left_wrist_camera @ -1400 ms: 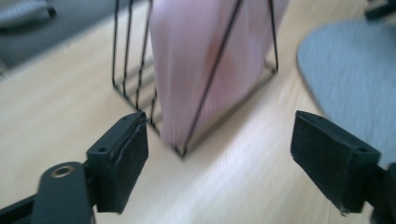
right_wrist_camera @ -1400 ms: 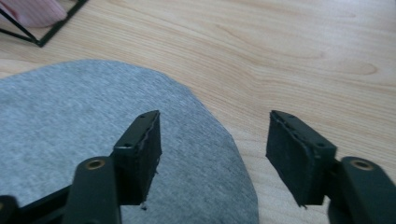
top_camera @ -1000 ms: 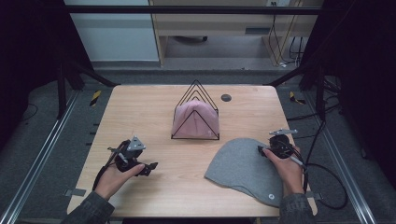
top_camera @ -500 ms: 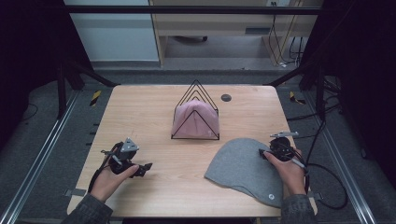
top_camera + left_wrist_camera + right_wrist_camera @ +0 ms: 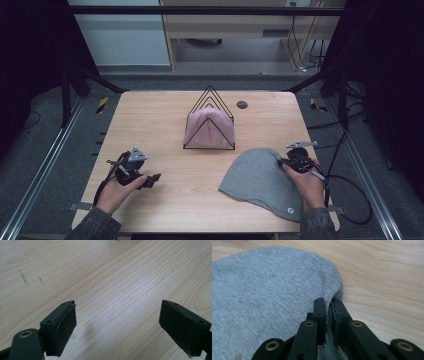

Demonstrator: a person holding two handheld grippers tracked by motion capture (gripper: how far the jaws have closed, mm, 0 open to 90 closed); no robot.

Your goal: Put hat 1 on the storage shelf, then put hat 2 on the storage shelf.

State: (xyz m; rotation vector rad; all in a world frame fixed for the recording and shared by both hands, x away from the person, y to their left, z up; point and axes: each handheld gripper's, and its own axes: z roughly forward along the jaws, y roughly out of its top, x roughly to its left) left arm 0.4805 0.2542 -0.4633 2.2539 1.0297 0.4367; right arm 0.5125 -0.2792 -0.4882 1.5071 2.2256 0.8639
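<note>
Pale wooden worktop point(image 5: 165, 130): right gripper point(image 5: 328, 307), jaws just closed, pinches grey hat point(image 5: 257, 180) at its 3 o'clock edge; lift gently. Left gripper point(image 5: 117, 322) gapes wide.

A pale wooden counter point(image 5: 150, 125) with a visible grain stands on a grey carpeted floor point(image 5: 45, 150), with metal rails point(image 5: 40, 175) running along the floor on both sides and black frame struts point(image 5: 75, 80) rising at the far corners. Behind it, a light wooden cabinet point(image 5: 225, 30) stands next to a whitish wall panel point(image 5: 120, 35), and black cables point(image 5: 305, 45) hang beside the cabinet. The edges of the room lie in deep shadow, while soft, even light falls on the counter top.
</note>
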